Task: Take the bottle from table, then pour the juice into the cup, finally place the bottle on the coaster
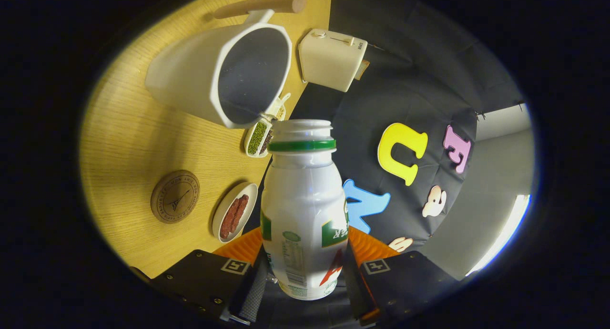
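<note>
The gripper holds the bottle between its two fingers; both fingers press against the lower body of the bottle, one on each side. The bottle is white with a green neck ring and a printed label, and its mouth is uncapped. The whole view is rolled to one side, so the wooden table appears tilted and the bottle is clear of its surface.

The bottle mouth points toward the cup, a large white vessel with a wooden handle, which stands on the table beyond the fingers. The cup opening faces the camera; its interior looks grey and dark.

Between the bottle mouth and the cup rim lies a small divided dish holding green and dark beans, just beside the cup.

The coaster, a round brown disc with an engraved mark, lies on the table, well apart from the cup. A small oval plate with reddish-brown strips sits between the coaster and the bottle.

A cream-coloured toaster stands at the table edge, next to the cup.
</note>
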The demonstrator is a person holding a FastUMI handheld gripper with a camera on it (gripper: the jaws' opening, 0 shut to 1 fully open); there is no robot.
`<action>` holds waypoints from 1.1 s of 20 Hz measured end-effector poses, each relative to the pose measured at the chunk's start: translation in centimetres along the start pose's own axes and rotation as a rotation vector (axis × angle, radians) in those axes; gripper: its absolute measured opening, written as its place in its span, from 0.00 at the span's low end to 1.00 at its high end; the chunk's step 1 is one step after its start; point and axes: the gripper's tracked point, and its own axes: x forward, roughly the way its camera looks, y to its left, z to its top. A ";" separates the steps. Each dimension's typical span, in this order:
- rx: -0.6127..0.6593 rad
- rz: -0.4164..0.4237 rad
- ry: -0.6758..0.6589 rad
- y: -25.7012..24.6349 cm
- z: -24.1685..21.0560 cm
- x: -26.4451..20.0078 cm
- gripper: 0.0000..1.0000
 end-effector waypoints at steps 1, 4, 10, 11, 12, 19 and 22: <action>-0.010 -0.005 -0.001 -0.1 0.0 0.0 0.71; -0.028 -0.017 -0.003 -0.1 0.2 -0.1 0.71; -0.067 -0.040 -0.010 -0.3 1.1 0.0 0.71; -0.070 -0.041 -0.012 -0.3 1.1 -0.1 0.71; -0.073 -0.041 -0.012 -0.2 1.2 -0.1 0.71; -0.115 -0.063 -0.021 -0.6 1.9 -0.5 0.71; -0.120 -0.066 -0.025 -0.7 2.2 -0.5 0.71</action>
